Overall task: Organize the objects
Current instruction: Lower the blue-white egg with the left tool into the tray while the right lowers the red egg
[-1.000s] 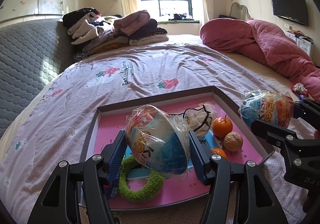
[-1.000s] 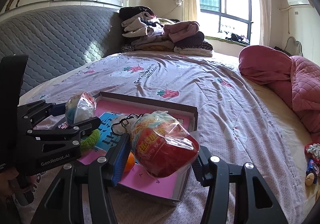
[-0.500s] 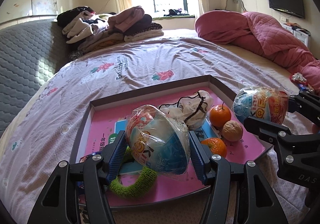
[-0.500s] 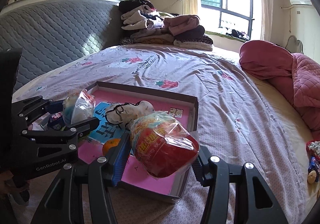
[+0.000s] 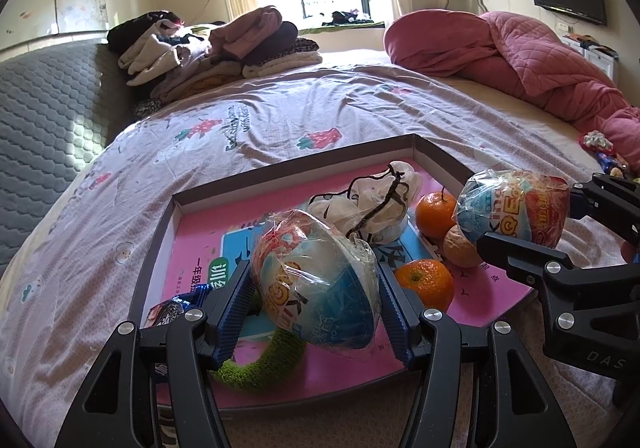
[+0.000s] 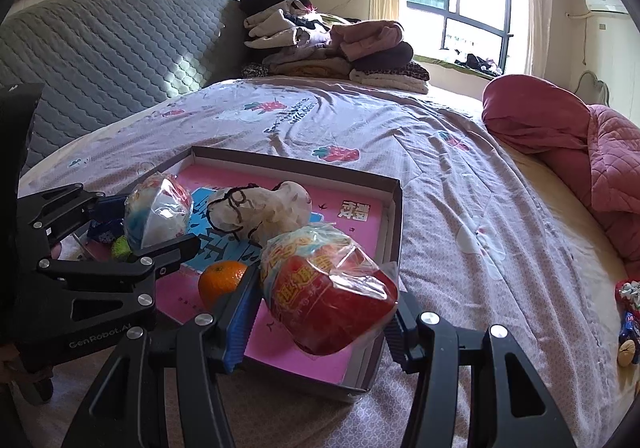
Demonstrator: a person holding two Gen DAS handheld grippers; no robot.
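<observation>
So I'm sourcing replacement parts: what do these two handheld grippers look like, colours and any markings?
Both are matte black frames with cut-out arms and silver screw heads. The left gripper has ribbed blue pads and white "GenRobot.AI" lettering on its side. The right gripper has the same blue pads, with "DAS" partly readable on its side. No cables visible.

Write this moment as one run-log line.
left hand-held gripper: shut on blue-white wrapped toy egg | right hand-held gripper: shut on red wrapped toy egg | both above pink-lined tray

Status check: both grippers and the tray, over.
Left gripper shut on blue wrapped egg. Right gripper shut on red wrapped egg. Both over tray.
</observation>
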